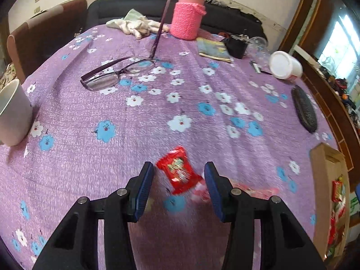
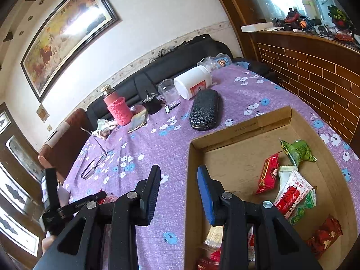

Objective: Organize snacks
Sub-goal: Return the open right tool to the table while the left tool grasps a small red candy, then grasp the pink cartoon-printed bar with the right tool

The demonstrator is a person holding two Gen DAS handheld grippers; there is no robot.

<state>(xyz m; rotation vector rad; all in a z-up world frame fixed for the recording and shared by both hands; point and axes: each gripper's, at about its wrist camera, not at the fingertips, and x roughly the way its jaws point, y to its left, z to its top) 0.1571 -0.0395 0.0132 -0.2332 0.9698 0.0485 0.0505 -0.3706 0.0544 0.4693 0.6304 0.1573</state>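
A small red snack packet (image 1: 178, 169) lies on the purple flowered tablecloth (image 1: 157, 121), just ahead of and between the fingers of my open left gripper (image 1: 178, 173). A pink packet (image 1: 249, 191) lies partly hidden behind the right finger. A cardboard box (image 1: 324, 164) stands at the right edge; it also shows in the right wrist view (image 2: 245, 130). It holds several snack packets, among them a red one (image 2: 267, 173) and a green one (image 2: 297, 150). My right gripper (image 2: 178, 180) is open and empty, over the box's left wall.
On the cloth lie glasses (image 1: 117, 72), a white cup (image 1: 13, 112), a pink knit-covered bottle (image 1: 187, 15), a white jar on its side (image 1: 284, 65), a black glasses case (image 1: 303, 109) and a rag (image 1: 137, 25). A dark sofa (image 2: 171, 69) stands behind the table.
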